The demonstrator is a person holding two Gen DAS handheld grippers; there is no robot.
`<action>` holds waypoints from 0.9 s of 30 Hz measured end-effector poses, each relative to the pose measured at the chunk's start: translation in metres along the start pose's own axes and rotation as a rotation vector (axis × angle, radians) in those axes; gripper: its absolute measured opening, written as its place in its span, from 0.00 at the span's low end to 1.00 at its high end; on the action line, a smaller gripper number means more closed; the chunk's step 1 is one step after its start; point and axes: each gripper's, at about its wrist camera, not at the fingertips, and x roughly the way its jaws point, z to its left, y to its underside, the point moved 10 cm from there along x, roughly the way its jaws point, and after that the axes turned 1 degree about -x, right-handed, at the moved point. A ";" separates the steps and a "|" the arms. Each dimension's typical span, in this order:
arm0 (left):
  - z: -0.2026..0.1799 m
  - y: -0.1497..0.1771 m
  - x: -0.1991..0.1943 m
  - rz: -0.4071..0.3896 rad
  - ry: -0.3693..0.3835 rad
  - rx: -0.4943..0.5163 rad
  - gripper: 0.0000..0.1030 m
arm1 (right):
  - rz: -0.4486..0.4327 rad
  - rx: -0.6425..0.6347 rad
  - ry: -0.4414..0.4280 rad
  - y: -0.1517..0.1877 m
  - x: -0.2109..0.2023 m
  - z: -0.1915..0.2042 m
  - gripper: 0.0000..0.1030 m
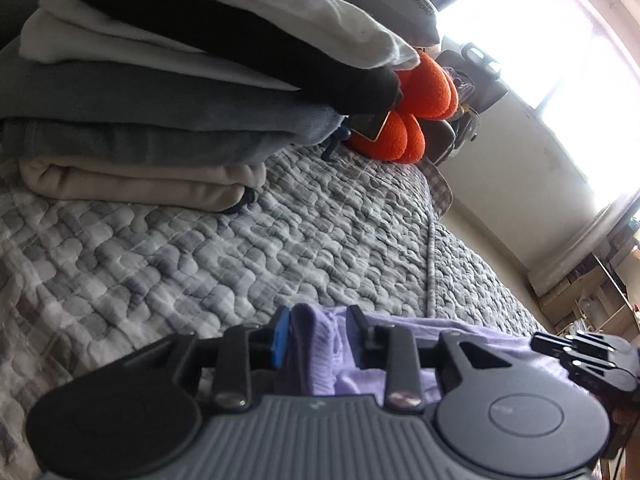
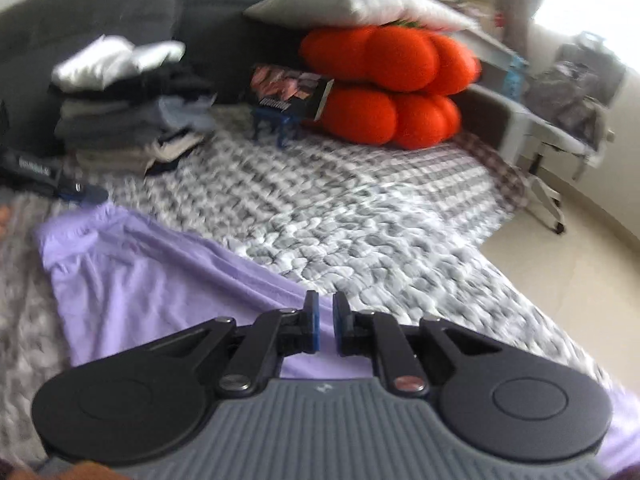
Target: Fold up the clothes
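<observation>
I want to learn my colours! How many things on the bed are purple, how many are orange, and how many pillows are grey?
Purple: 1, the lilac garment spread on the quilt
Orange: 1, the lumpy orange cushion
Grey pillow: 1, the pillow on top of the cushion
Total: 3

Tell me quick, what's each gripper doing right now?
Left gripper: purple garment bunched between its jaws; grip unclear.
Right gripper: slightly open, holding nothing.
</observation>
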 end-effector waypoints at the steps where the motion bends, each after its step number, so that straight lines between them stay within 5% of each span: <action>1: 0.001 0.000 -0.001 0.000 0.000 0.001 0.30 | 0.015 -0.026 -0.010 0.001 0.007 0.000 0.17; 3: 0.001 -0.002 -0.003 -0.009 0.018 -0.010 0.30 | 0.032 -0.057 -0.009 0.005 0.014 0.000 0.25; 5: -0.001 -0.003 -0.004 -0.009 0.039 -0.018 0.30 | 0.028 -0.073 -0.009 0.007 0.015 0.000 0.46; 15: -0.009 -0.001 -0.002 0.002 0.052 -0.001 0.31 | 0.021 -0.015 -0.023 -0.004 0.026 -0.013 0.48; 21: -0.014 0.001 -0.001 -0.001 0.044 0.039 0.31 | 0.037 -0.113 -0.047 0.008 0.024 0.004 0.30; 23: -0.017 0.003 0.000 0.000 0.042 0.059 0.28 | 0.037 -0.146 -0.048 0.008 0.024 0.009 0.06; 27: -0.016 0.003 -0.003 -0.011 0.040 0.065 0.16 | 0.022 -0.190 -0.027 0.006 0.022 0.014 0.00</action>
